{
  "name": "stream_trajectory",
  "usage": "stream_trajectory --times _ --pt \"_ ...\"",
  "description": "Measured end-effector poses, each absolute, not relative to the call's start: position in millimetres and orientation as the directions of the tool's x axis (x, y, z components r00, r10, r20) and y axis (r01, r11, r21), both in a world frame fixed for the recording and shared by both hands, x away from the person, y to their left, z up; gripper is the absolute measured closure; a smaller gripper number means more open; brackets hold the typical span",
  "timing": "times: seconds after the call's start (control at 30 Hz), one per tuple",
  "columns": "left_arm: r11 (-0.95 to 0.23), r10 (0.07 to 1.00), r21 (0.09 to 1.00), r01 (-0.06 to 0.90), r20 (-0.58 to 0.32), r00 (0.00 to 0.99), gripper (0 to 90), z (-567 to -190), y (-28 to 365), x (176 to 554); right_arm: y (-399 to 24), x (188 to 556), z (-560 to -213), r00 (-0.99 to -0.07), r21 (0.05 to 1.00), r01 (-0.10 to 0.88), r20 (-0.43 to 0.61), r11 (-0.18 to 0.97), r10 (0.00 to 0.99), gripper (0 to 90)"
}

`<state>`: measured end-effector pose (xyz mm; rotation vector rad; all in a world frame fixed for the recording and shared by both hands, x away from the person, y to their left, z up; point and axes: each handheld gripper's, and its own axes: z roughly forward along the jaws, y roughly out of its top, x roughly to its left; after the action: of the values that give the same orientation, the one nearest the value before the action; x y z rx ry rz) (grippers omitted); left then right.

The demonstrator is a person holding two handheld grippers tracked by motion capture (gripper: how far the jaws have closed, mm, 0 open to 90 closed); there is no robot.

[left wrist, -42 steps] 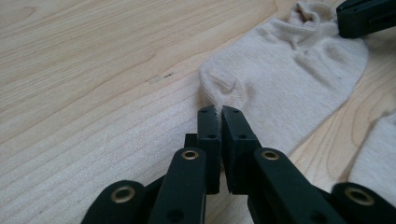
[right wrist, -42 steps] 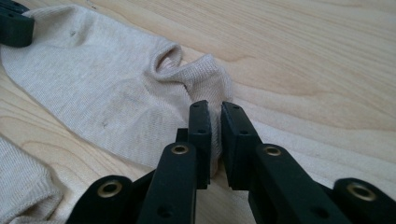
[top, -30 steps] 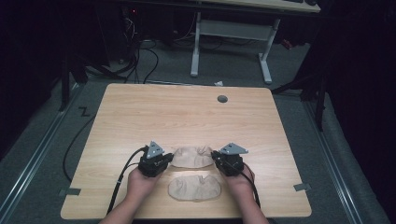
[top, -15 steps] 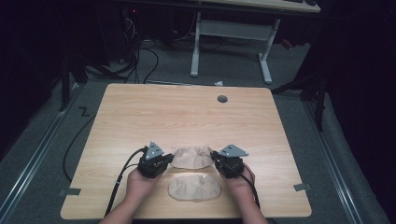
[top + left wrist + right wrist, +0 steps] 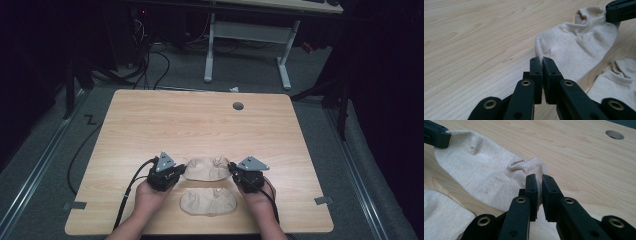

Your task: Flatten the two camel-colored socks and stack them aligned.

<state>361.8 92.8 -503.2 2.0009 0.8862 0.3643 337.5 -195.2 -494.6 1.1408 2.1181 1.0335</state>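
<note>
My left tongs (image 5: 541, 62) and right tongs (image 5: 537, 180) each pinch an end of the far cream knit sock (image 5: 206, 169), flat on the pale wooden desk (image 5: 200, 120). Judging next: lift together onto the near matching sock (image 5: 209, 201).

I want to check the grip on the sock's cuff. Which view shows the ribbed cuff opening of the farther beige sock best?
The right gripper view: the farther beige sock's ribbed cuff bunches right at that gripper's jaws. The left gripper view shows it distant; the high view only as a small fold.

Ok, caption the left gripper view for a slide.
Left gripper fingers pinching one end of the farther beige sock on the wooden table.
</note>
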Motion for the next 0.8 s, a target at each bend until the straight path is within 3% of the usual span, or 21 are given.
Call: stream_trajectory --times 0.8 --pt "-0.335 0.719 0.829 0.447 -0.081 0.69 87.2 -482 92 331 -205 311 -479 -0.558 0.849 0.405 -0.066 0.341 0.827 83.7"
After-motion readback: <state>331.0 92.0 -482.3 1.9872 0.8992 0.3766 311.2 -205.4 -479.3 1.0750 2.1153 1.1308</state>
